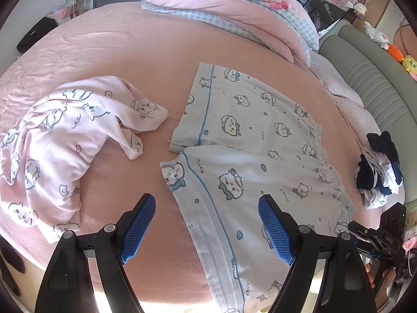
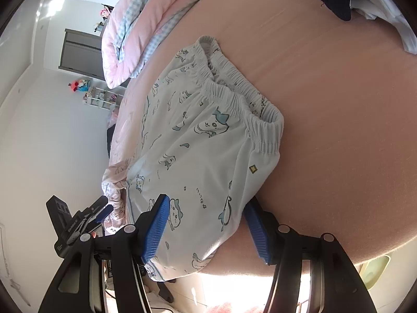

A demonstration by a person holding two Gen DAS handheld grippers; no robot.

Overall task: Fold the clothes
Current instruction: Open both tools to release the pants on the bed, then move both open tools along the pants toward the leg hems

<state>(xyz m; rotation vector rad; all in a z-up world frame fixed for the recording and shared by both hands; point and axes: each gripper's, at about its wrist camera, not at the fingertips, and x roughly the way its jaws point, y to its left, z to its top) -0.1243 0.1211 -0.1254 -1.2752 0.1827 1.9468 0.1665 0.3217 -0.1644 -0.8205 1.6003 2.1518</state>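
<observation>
On the far left of the left wrist view we see a pink pajama piece (image 1: 60,140) lying in a crumpled heap on the pink bed (image 1: 109,52). Its edge runs out of the picture, so we cannot see all of it. We cannot tell if it is a top or pants.

Next to it, in the middle, lie the blue shorts (image 1: 250,156) with little cartoon animals on them. They are spread flat on the bed. The near leg goes down past the bottom of the picture and is cut off there.

The left gripper (image 1: 207,224) is above the bed with its fingers (image 1: 138,229) wide apart. Nothing is between them but air; the near leg of the shorts lies under them.

At the top is a bunched pink and blue quilt (image 1: 221,5), partly cut off. On the right is a small pile of dark and white clothes (image 1: 378,172). We cannot make out what each piece is.

In the right wrist view the shorts (image 2: 203,140) look puffed up, with the stretchy waistband (image 2: 250,104) toward the right. The right gripper (image 2: 206,224) has its fingers (image 2: 156,229) partly apart, with the side of the shorts between them. The right finger is partly hidden behind the cloth, so we cannot tell if the pads press on it.
</observation>
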